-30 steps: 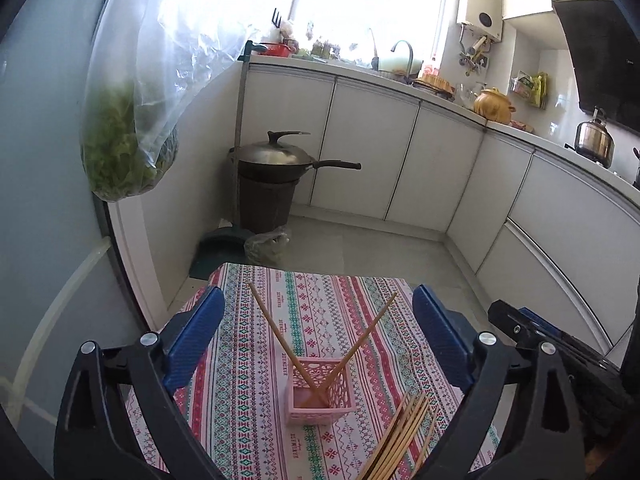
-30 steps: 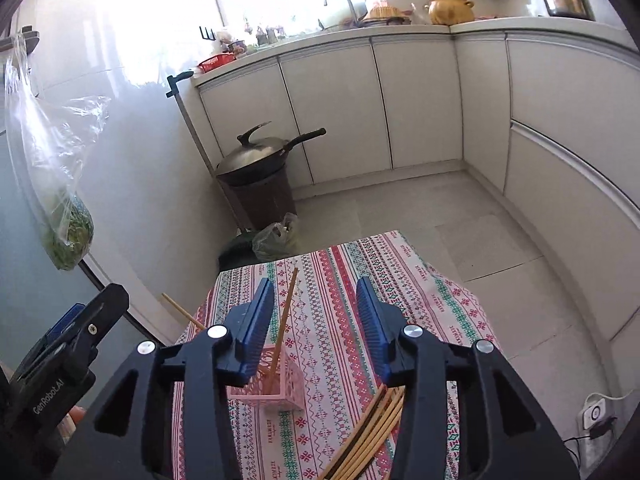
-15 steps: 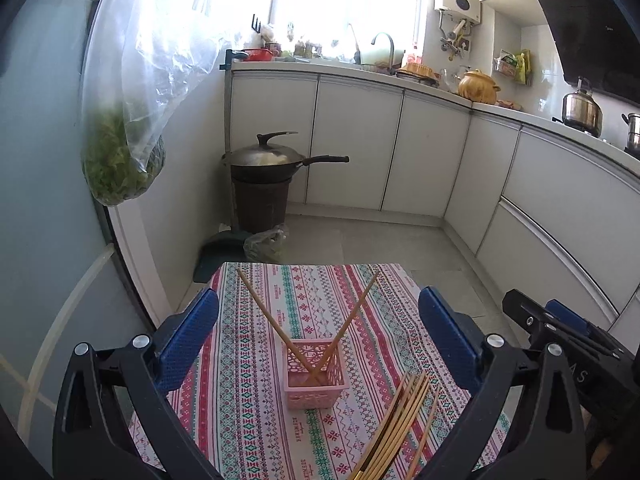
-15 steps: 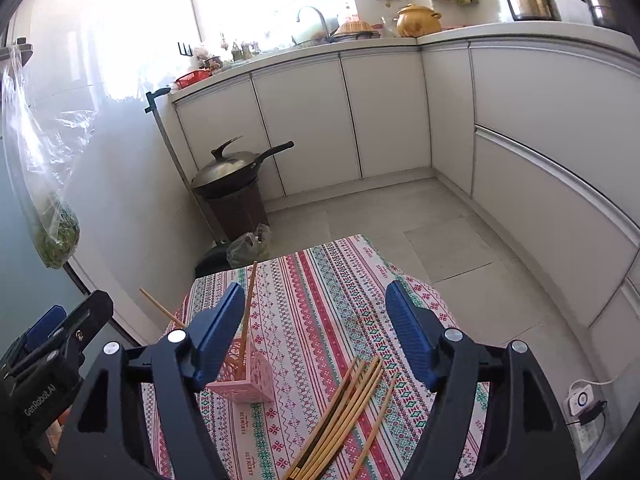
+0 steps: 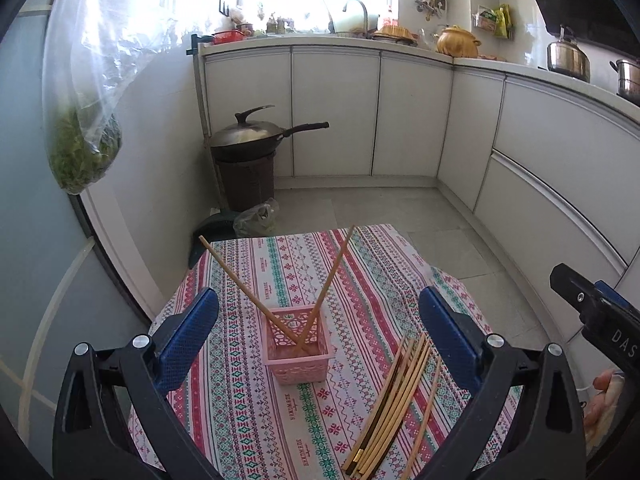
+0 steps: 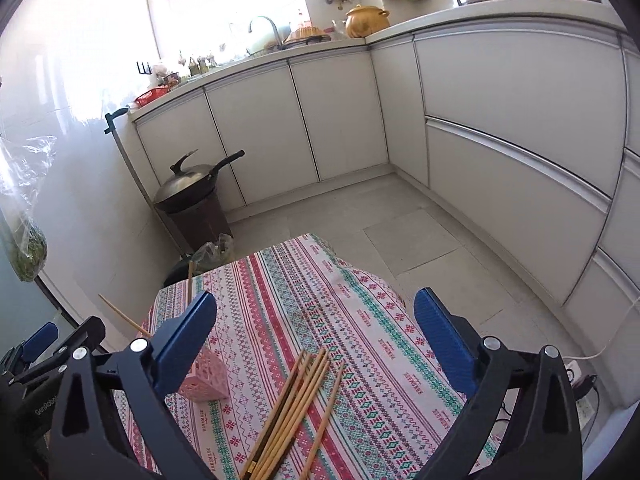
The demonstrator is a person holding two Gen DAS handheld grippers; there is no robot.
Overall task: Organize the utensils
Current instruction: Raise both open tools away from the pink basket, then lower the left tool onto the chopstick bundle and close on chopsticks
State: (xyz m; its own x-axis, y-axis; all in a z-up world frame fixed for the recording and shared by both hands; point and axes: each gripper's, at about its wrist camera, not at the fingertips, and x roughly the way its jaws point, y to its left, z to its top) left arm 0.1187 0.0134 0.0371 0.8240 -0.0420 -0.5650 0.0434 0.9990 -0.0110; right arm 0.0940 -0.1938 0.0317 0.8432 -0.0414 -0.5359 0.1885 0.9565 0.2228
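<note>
A pink lattice basket [image 5: 298,344] stands on a small table with a striped patterned cloth [image 5: 280,264]. Two wooden chopsticks [image 5: 244,288] lean crossed in it. A bundle of loose chopsticks [image 5: 396,396] lies on the cloth to its right. My left gripper [image 5: 316,336] is open and empty, above and behind the basket. My right gripper [image 6: 316,336] is open and empty, above the loose chopsticks [image 6: 296,396]. The basket [image 6: 208,380] shows partly behind its left finger. The right gripper's body [image 5: 600,320] shows at the left view's right edge.
White kitchen cabinets [image 5: 408,108] run along the back and right. A wok on a brown bin [image 5: 248,160] stands on the floor beyond the table. A bag of greens [image 5: 84,132] hangs at the left by a glass door.
My right gripper has opened wide and pulled back to the right, away from the basket to over the loose chopsticks. The left gripper has risen slightly and stays open.
</note>
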